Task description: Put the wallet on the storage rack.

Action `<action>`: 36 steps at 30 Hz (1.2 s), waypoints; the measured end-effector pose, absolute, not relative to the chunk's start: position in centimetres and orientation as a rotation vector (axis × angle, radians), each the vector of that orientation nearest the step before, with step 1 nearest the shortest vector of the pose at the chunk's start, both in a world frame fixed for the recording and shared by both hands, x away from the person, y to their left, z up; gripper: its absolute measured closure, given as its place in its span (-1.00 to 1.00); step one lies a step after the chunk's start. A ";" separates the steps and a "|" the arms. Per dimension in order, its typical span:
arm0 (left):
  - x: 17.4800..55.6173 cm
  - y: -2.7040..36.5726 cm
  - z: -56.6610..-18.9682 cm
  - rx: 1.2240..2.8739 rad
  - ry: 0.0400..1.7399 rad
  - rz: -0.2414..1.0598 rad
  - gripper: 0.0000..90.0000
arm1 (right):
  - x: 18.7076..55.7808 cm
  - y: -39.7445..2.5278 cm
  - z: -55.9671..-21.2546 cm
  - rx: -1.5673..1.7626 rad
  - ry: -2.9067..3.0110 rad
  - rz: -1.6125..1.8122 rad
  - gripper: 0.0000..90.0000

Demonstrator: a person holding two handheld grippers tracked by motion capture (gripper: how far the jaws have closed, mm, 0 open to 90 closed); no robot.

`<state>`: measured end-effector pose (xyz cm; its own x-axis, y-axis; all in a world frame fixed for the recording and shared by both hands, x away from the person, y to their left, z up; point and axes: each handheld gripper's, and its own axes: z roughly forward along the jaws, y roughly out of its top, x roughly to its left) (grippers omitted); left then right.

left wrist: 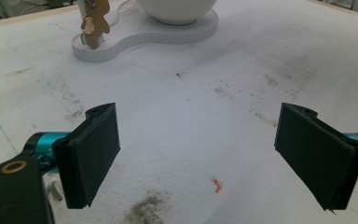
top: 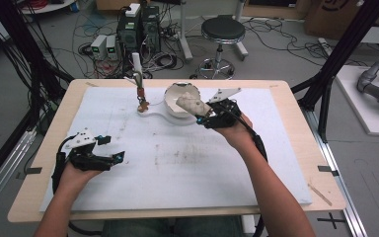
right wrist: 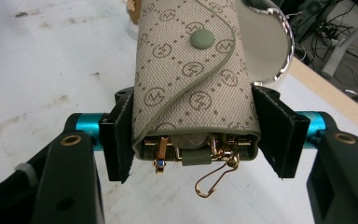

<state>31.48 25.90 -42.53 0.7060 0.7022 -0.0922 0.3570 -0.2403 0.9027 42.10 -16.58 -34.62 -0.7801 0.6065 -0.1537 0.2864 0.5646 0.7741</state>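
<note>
Two grippers appear above the white surface [top: 177,163]. We see the right gripper [top: 208,117] with its jaws clamped on a monogrammed key pouch [right wrist: 191,74], gold hooks hanging from the pouch's open end; in the high view the pouch [top: 191,105] is held just at the rim of the white bowl [top: 177,96]. The left gripper [top: 109,148] hovers low at the near left, jaws wide apart and holding nothing. We note a small gingerbread-man charm [left wrist: 94,23] standing on the white stand [left wrist: 144,35] beside the bowl.
</note>
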 end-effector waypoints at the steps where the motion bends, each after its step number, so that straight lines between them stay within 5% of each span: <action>1: 31.5 25.9 -42.5 1.853 0.828 0.407 -0.69 | 42.3 -16.4 -34.5 0.719 2.395 1.076 -0.18; 36: 31.8 26.2 -42.9 1.856 0.851 0.400 -0.69 | 48.0 -12.0 -36.3 0.741 2.457 0.881 -0.18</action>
